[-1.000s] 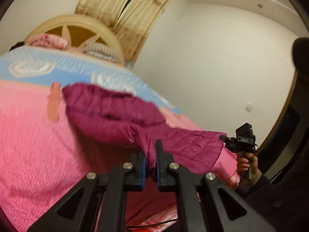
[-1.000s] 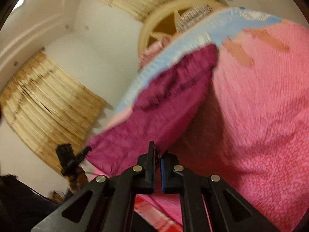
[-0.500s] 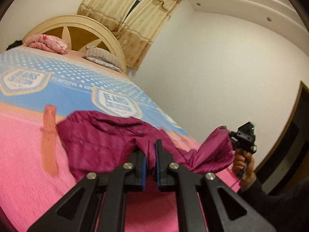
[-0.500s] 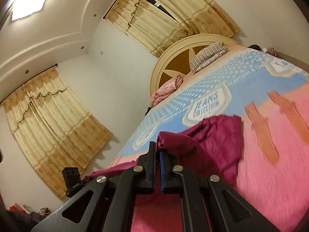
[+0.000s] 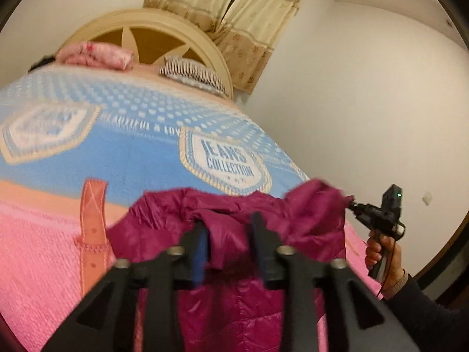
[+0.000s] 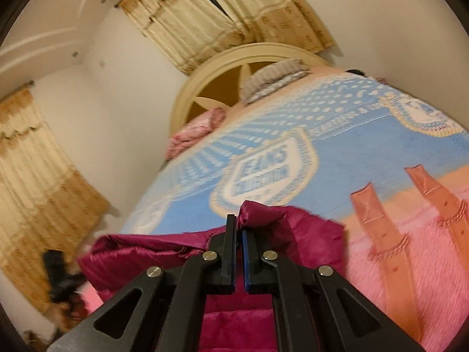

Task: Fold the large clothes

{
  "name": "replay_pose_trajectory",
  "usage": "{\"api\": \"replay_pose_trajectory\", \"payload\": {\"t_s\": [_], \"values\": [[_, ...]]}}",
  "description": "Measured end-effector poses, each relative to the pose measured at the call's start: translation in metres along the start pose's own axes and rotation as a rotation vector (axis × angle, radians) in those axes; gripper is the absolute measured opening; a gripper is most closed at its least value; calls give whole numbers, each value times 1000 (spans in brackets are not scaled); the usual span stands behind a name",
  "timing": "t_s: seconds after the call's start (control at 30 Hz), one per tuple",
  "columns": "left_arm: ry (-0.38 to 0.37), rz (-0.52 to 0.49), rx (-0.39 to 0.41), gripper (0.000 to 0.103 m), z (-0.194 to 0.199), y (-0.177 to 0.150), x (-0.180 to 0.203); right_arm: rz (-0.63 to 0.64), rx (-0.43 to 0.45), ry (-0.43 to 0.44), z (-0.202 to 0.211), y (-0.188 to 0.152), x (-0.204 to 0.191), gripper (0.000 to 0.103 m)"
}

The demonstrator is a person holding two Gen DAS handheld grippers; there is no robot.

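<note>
A magenta quilted jacket (image 5: 243,299) lies on the pink and blue bed blanket (image 5: 44,258), its far edge folded over towards me. My left gripper (image 5: 230,228) stands open, with a fold of the jacket loose between its fingers. My right gripper (image 6: 239,231) is shut on the jacket's edge (image 6: 263,214); it also shows at the right of the left wrist view (image 5: 350,202), still pinching the fabric. The jacket fills the bottom of the right wrist view (image 6: 240,322).
The bed's cream headboard (image 5: 140,29) and pillows (image 5: 96,55) are at the far end. Curtains (image 6: 228,14) hang behind it. A white wall (image 5: 366,102) and a dark door frame (image 5: 445,249) are on the right of the bed.
Both grippers carried the jacket's edge forward and down onto the rest of the jacket. The left gripper has opened and let go of the fabric; the right stays shut on it.
</note>
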State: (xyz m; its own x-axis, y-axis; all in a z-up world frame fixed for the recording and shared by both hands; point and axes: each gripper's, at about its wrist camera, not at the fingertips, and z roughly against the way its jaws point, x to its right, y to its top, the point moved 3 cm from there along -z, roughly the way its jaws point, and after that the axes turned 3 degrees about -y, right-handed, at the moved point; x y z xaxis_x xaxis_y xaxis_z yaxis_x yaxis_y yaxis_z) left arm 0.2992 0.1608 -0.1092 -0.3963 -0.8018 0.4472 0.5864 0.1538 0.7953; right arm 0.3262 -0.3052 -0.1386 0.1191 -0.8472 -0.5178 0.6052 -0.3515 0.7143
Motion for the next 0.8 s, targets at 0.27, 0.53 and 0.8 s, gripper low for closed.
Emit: {"api": "replay_pose_trajectory", "payload": {"t_s": [0.27, 0.53, 0.8], "values": [[215, -148, 78, 103, 4, -9, 20, -18, -57, -55, -57, -8, 28, 2], [250, -369, -51, 103, -70, -50, 81, -27, -90, -112, -91, -9, 33, 2], [480, -477, -150, 103, -142, -77, 67, 13, -117, -199, -120, -8, 30, 2]]}}
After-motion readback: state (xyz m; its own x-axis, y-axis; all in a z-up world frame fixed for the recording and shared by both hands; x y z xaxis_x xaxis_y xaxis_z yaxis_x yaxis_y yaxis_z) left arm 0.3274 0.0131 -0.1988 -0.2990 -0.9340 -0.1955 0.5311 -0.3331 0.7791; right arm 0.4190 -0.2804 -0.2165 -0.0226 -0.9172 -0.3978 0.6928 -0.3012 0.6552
